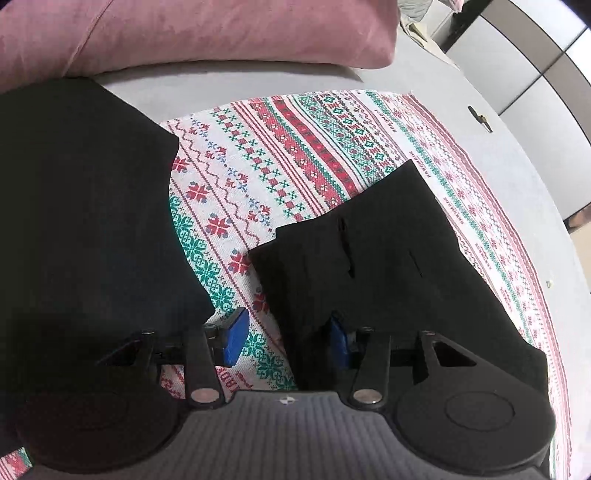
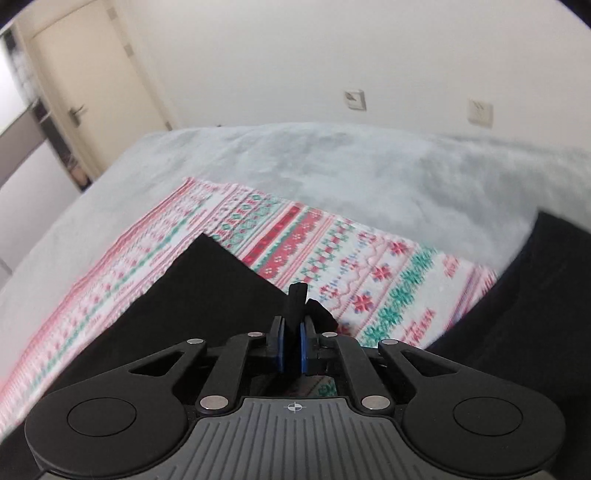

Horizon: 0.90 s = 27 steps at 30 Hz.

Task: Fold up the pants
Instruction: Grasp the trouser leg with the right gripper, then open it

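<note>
Black pants lie on a red, green and white patterned cloth on a grey bed. In the left wrist view the waist end with belt loops is at right and another black part is at left. My left gripper is open, with its blue pads just above the cloth between the two black parts. In the right wrist view my right gripper is shut on a fold of the black pants, and the fabric sticks up between the pads.
A pink pillow lies at the head of the grey bed. A small dark object sits on the bed beyond the cloth. A white wall with sockets and a door stand behind the bed.
</note>
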Motion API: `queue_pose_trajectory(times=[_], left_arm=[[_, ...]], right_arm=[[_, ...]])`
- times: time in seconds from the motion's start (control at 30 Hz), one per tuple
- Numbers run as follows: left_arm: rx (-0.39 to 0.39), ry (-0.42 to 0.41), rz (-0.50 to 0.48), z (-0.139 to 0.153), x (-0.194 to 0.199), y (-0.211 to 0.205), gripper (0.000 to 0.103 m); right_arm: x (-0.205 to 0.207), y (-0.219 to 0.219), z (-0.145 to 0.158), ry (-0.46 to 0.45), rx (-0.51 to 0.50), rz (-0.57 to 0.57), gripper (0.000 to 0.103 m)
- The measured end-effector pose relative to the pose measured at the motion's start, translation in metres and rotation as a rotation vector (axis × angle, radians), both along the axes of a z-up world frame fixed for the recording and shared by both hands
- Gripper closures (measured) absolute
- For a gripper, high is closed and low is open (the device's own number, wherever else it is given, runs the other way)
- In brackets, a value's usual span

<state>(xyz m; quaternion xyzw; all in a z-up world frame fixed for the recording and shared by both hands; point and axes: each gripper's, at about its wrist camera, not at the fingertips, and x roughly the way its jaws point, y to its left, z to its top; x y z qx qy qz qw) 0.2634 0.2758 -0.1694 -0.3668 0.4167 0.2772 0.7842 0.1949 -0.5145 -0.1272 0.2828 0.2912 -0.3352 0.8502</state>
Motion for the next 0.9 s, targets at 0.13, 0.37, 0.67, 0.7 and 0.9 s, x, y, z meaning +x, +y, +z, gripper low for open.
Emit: queue_pose_trajectory(times=[0.13, 0.37, 0.67, 0.7, 0.9], left_arm=[[-0.016, -0.029, 0.004, 0.006, -0.008, 0.002, 0.042], [-0.078, -0.062, 0.004, 0.016, -0.023, 0.011, 0.045], [0.0, -0.181, 0.037, 0.042, -0.03, 0.016, 0.034], [0.0, -0.19, -0.017, 0.042, -0.026, 0.009, 0.034], [0.138, -0.156, -0.397, 0.038, 0.003, -0.086, 0.034]], right_arm=[[-0.003, -0.015, -0.021, 0.027, 0.07, -0.042, 0.097], [-0.013, -0.017, -0.008, -0.008, 0.069, -0.039, 0.086], [-0.038, -0.013, 0.004, -0.072, 0.145, -0.067, 0.067], [-0.035, -0.011, 0.002, -0.053, 0.153, -0.053, 0.067], [-0.031, -0.008, -0.014, -0.039, 0.233, -0.025, 0.049]])
